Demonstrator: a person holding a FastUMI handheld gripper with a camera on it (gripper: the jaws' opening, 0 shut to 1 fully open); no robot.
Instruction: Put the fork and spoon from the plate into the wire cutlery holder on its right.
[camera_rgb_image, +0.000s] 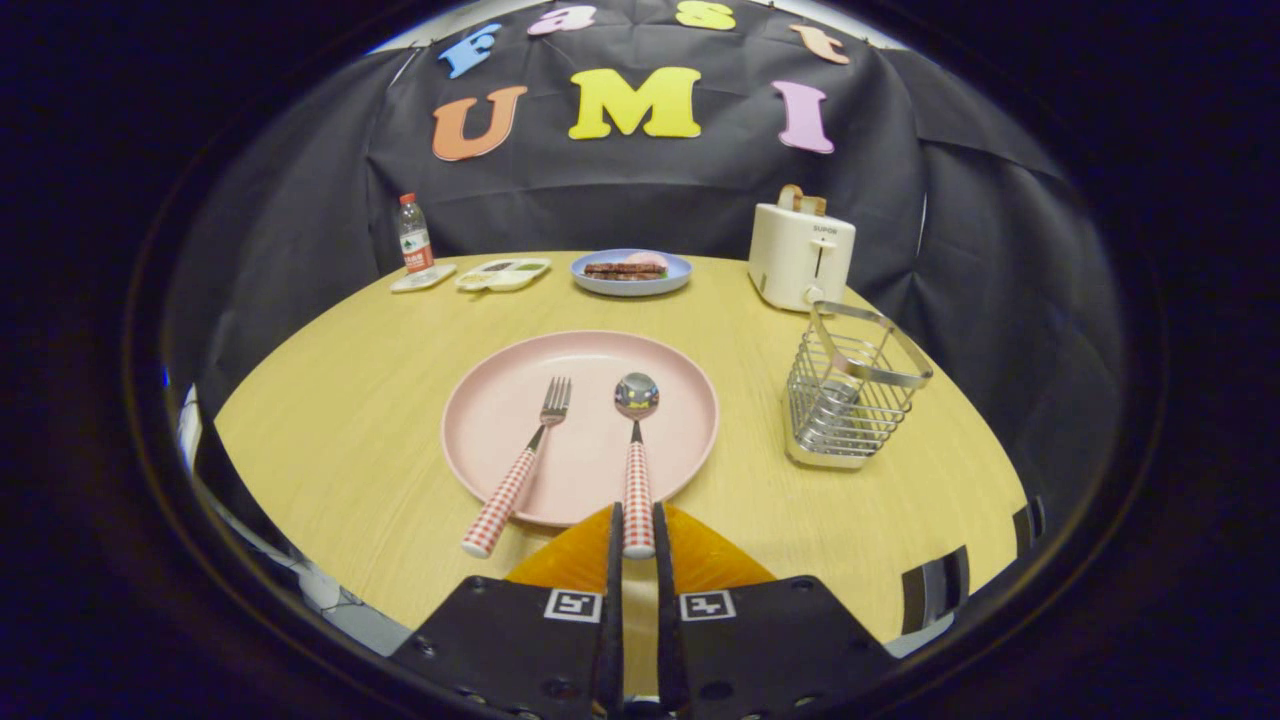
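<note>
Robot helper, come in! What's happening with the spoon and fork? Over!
Gripper shut on spoon handle end. Fork lying on pink plate. Wire cutlery holder empty, standing right of plate; path looks clear.

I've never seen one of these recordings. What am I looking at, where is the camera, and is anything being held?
A person holds a handheld two-finger claw; the camera rides on it, looking forward along its fingers. The fingers sit close on either side of the spoon handle's end and appear to pinch it. The spoon and a fork lie on a pink plate on a round wooden table. To the plate's right stands a wire cutlery holder. Beyond are a toaster, a blue plate of food, a small tray and a water bottle.
</note>
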